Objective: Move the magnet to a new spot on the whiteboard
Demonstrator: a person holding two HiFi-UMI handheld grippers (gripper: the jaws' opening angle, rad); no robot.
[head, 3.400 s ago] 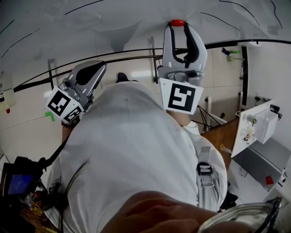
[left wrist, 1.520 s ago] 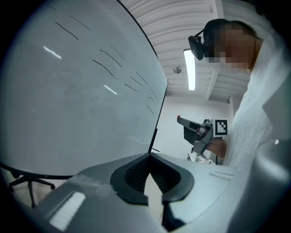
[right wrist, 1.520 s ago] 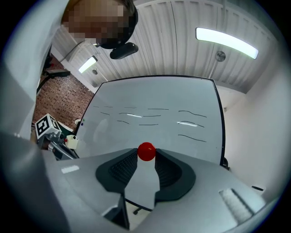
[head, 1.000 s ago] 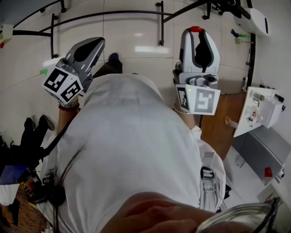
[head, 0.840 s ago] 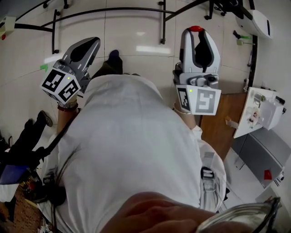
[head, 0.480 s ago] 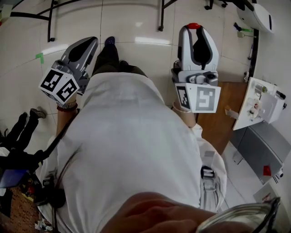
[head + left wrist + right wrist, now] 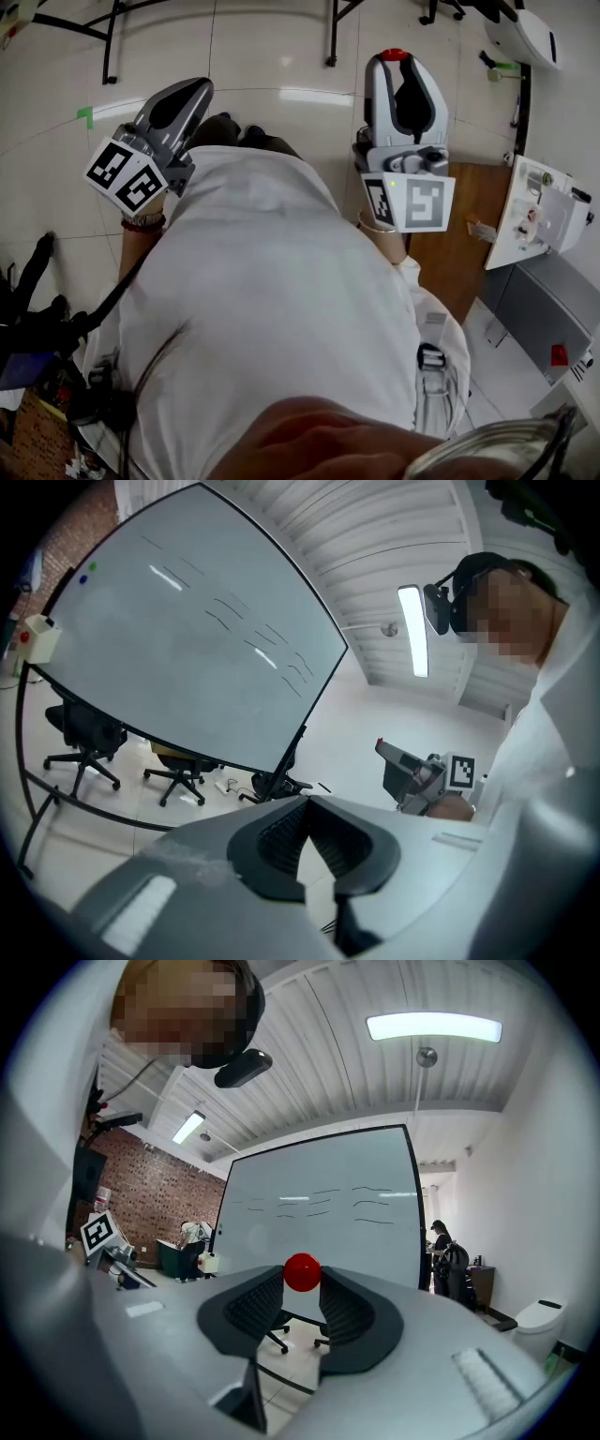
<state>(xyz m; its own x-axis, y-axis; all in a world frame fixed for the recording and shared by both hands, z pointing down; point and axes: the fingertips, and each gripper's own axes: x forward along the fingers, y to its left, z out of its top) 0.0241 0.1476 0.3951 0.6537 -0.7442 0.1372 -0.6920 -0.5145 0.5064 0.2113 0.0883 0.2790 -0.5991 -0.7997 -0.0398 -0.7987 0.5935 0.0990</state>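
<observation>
You held the small round red magnet (image 7: 302, 1273) pinched at the very tips of your right gripper (image 7: 302, 1281), its two dark ribbed pads closed against the magnet's sides. In the head view the same magnet (image 7: 394, 54) showed as a red cap at the far end of that right gripper (image 7: 395, 62), which pointed away from your body above the pale tiled floor (image 7: 272, 56). The magnet was off the board: the large white whiteboard (image 7: 328, 1208) on its black frame stood well apart, behind the magnet in the right gripper view, with a few faint dark strokes across its upper part.

Your left gripper (image 7: 307, 804) had its jaws brought together at the tips with nothing between them. In the head view the left gripper (image 7: 190, 91) sat raised beside your white shirt (image 7: 272, 281), angled outward. Its own view took in the whiteboard (image 7: 187, 639) from the side, two black office chairs (image 7: 84, 742) beneath the board, and your right gripper across the room-side of your body.
</observation>
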